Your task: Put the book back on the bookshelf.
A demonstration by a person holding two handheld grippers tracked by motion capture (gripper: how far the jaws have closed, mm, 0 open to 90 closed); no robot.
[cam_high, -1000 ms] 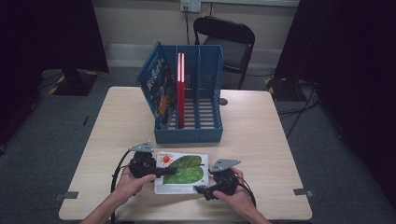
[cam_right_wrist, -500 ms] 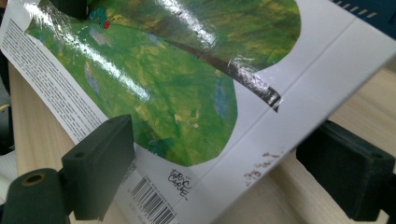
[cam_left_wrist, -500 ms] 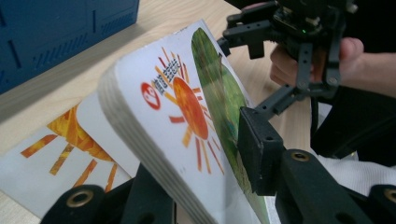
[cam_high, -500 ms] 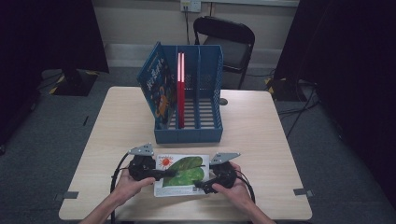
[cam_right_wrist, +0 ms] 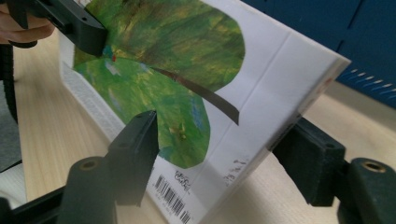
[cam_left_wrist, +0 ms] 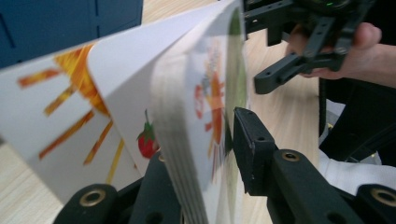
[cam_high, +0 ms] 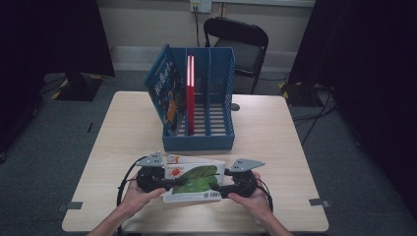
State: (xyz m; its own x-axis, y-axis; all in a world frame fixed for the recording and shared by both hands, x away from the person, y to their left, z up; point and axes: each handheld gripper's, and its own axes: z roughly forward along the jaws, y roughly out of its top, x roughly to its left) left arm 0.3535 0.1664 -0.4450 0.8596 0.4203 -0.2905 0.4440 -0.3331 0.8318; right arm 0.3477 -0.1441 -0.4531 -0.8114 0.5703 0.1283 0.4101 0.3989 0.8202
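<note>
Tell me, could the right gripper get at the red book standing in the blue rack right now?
Probably not: the right gripper straddles the picture book's corner, and the red book stands in the rack beyond it.

glossy card picture book (cam_high: 194, 179), pale matt wood-grain table (cam_high: 275, 142), blue perforated plastic rack (cam_high: 211, 113).

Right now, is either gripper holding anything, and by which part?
Both hold the picture book. The left gripper clamps its edge at the sun side; the right gripper straddles the opposite end near the barcode, jaws around the cover.
</note>
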